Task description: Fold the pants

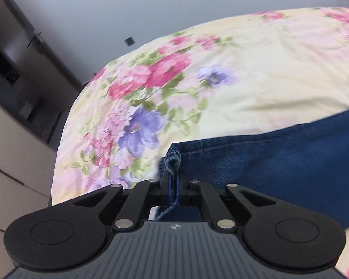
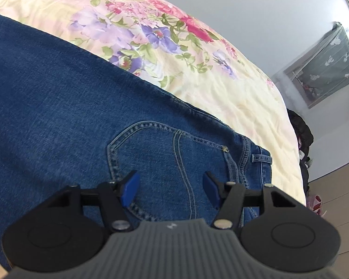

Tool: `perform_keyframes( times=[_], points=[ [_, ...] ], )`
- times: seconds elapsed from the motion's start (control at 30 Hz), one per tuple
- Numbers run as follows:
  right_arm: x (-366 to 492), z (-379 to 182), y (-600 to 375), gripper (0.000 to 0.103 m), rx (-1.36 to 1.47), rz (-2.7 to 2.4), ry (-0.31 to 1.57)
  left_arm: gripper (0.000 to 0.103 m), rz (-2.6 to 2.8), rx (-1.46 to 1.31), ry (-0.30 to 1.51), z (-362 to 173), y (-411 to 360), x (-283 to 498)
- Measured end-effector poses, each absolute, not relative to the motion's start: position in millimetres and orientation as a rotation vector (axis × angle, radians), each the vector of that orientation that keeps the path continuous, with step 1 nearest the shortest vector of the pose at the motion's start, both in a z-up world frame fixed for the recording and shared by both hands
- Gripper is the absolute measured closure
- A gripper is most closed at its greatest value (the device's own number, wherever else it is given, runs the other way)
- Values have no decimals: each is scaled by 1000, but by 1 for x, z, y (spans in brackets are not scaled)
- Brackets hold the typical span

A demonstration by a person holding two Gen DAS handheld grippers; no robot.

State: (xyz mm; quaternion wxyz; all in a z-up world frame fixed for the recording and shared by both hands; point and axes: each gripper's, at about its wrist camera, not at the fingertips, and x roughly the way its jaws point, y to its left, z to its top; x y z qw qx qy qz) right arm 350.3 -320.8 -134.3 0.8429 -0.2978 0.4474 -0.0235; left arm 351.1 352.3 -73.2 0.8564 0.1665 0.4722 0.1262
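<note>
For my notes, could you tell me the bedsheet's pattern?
Pale yellow bedsheet with pink and purple flowers; left wrist view.

Left gripper (image 1: pixel 173 181) pinched tight on the hem corner of blue jeans (image 1: pixel 279 158), denim running off to the right, floral sheet (image 1: pixel 256 88) under it (yellow, with pink and purple flowers), grey wall (image 1: pixel 151 4) behind

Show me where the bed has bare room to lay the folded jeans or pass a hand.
Free: the floral sheet beyond the jeans, up to the bed's far edge; in the right wrist view, the sheet strip between the jeans' far seam and the bed edge. Crowded: the hem held in the shut left claw, and the pocket area under the open right claw.
</note>
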Motion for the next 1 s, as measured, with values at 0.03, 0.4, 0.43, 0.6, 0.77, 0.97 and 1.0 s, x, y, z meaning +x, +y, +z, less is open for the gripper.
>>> perform_keyframes(
  times=[0.03, 0.4, 0.43, 0.6, 0.77, 0.97, 1.0],
  points=[
    [352, -136, -322, 47, -632, -54, 951, 102, 290, 349, 1013, -82, 359, 361],
    [363, -152, -321, 47, -652, -77, 976, 98, 339, 230, 1065, -147, 399, 385],
    [362, -153, -320, 47, -655, -78, 976, 95, 352, 219, 1061, -148, 401, 386],
    [356, -148, -320, 47, -653, -78, 969, 70, 414, 164, 990, -131, 408, 379],
    [355, -149, -320, 47, -652, -88, 967, 52, 360, -129, 956, -116, 429, 369],
    [350, -150, -314, 46, -701, -63, 954, 51, 354, -273, 899, -107, 438, 367],
    [352, -151, -315, 46, -697, -65, 956, 51, 350, -273, 917, -107, 438, 370]
  ],
)
